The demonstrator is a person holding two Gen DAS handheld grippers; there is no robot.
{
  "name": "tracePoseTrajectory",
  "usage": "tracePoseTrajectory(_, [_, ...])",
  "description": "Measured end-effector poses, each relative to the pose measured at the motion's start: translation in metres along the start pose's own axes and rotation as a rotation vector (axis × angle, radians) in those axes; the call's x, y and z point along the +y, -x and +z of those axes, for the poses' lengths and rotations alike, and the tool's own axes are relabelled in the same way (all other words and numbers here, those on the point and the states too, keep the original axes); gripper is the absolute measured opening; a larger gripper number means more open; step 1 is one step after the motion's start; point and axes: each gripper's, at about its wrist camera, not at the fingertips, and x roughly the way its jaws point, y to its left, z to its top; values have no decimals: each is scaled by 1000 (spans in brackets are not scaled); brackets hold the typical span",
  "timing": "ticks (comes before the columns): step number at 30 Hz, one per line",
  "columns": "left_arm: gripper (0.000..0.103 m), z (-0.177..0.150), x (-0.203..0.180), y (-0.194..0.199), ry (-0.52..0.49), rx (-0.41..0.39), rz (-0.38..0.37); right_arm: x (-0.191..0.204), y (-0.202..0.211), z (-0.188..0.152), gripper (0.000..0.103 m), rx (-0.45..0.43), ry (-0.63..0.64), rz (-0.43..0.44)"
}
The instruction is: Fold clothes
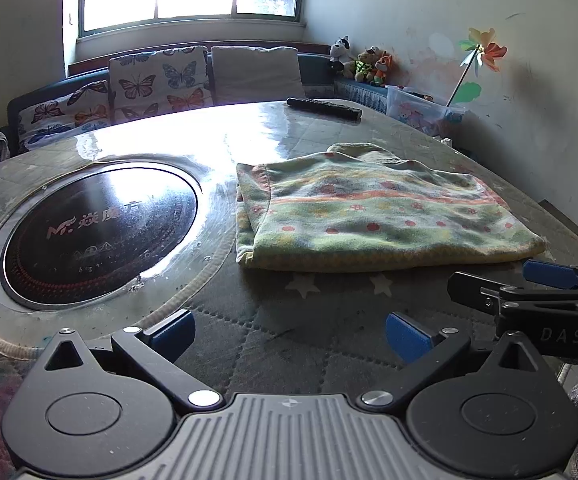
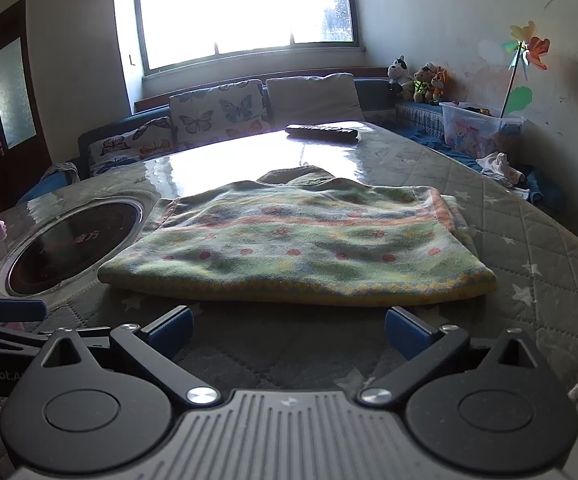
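A green patterned garment (image 1: 373, 216) with red dots and orange stripes lies folded into a flat rectangle on the quilted table; it also shows in the right wrist view (image 2: 301, 248). My left gripper (image 1: 289, 334) is open and empty, low over the table, in front of and left of the garment. My right gripper (image 2: 287, 332) is open and empty just before the garment's near edge. The right gripper's fingers (image 1: 553, 274) show at the right edge of the left wrist view, and a left gripper finger (image 2: 19, 310) shows at the left edge of the right wrist view.
A round black induction cooktop (image 1: 97, 232) is set into the table (image 1: 281, 340) left of the garment. A black remote (image 1: 323, 108) lies at the far edge. A sofa with butterfly cushions (image 1: 157, 80), plush toys (image 1: 363, 64) and a plastic box (image 1: 421, 110) stand behind.
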Motion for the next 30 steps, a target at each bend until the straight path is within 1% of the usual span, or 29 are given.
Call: tracePoseTrajectory(30, [103, -3, -4, 17, -1, -23, 14, 0, 15, -3, 103, -20, -5, 11])
